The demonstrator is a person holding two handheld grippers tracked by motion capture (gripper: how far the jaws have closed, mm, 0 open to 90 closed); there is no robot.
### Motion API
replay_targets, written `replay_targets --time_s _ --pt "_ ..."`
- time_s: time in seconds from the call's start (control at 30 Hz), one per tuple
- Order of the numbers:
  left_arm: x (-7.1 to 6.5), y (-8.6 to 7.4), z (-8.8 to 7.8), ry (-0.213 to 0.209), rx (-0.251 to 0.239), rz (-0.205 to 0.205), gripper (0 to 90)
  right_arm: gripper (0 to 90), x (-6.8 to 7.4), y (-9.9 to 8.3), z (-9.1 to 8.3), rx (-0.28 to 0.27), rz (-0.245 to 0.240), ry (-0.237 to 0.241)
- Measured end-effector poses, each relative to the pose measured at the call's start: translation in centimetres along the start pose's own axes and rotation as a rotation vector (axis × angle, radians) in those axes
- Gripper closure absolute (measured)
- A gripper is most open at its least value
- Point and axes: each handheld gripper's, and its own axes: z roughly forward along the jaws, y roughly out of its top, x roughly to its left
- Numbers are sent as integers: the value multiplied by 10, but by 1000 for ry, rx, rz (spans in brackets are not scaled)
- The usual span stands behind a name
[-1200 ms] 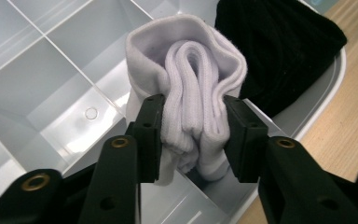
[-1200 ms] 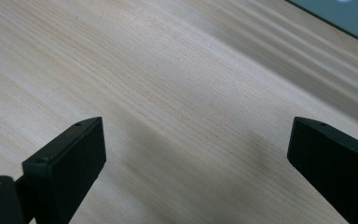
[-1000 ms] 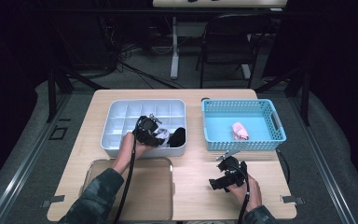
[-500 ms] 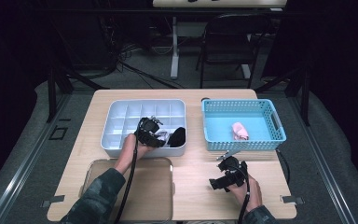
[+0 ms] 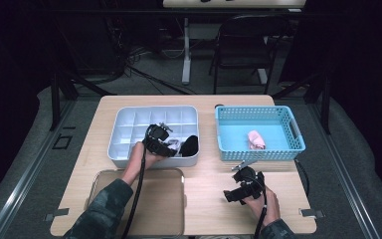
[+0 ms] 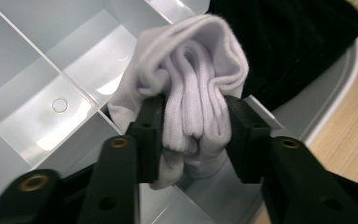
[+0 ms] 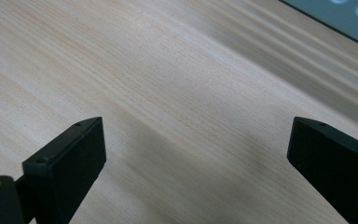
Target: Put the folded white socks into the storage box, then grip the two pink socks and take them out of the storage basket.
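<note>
Your left tongs [image 6: 193, 130] sit low over the white compartment tray [image 5: 124, 130], at its near right part, with a rolled white sock [image 6: 191, 79] between the two black jaws. The jaws have just been easing apart, yet both pads still lie against the sock's ribbed folds, one on each side, so the sock is still pinched. It hangs over the thin dividers of the tray; you cannot tell from the left gripper view which compartment it belongs to. Just beside it, towards the tray's right wall, lies a black bundle of cloth [image 6: 289, 42], touching or nearly touching the white sock. In the high view your left hand [image 5: 146, 154] reaches over the tray's near rim.

Your right tongs [image 7: 196, 154] are spread wide with nothing between them, hovering over bare wood of the counter [image 5: 204, 199]. In the high view they sit near the front edge, just short of the blue basket [image 5: 288, 115], which holds a small pink rolled item [image 5: 255, 140]. A clear lid [image 5: 104, 175] lies on the counter in front of the tray, under your left forearm.
</note>
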Motion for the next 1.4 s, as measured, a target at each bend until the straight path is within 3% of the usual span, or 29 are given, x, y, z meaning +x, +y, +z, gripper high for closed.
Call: replay_targets --time_s 0.17,0.33,0.73,0.9,1.13,1.23,1.4 --pt "-5 3 -16 72 -42 6 360 37 -3 0 -5 -16 7 3" --pt "-6 1 -35 97 -91 -3 252 32 -6 1 -12 -36 22 13" --pt "-40 -16 -45 81 -117 55 97 0 -17 0 -24 -62 22 60" --pt "-53 -30 -44 80 -138 52 47 0 -25 -3 -26 -76 40 64" --pt "-81 -47 -38 69 -130 140 3 0 -34 -5 -32 -79 59 77" --pt "-88 -52 -28 33 -84 168 11 0 -36 -5 -32 -71 65 71" --pt "-97 -57 -19 1 -83 196 11 0 -38 -5 -30 -75 64 68"
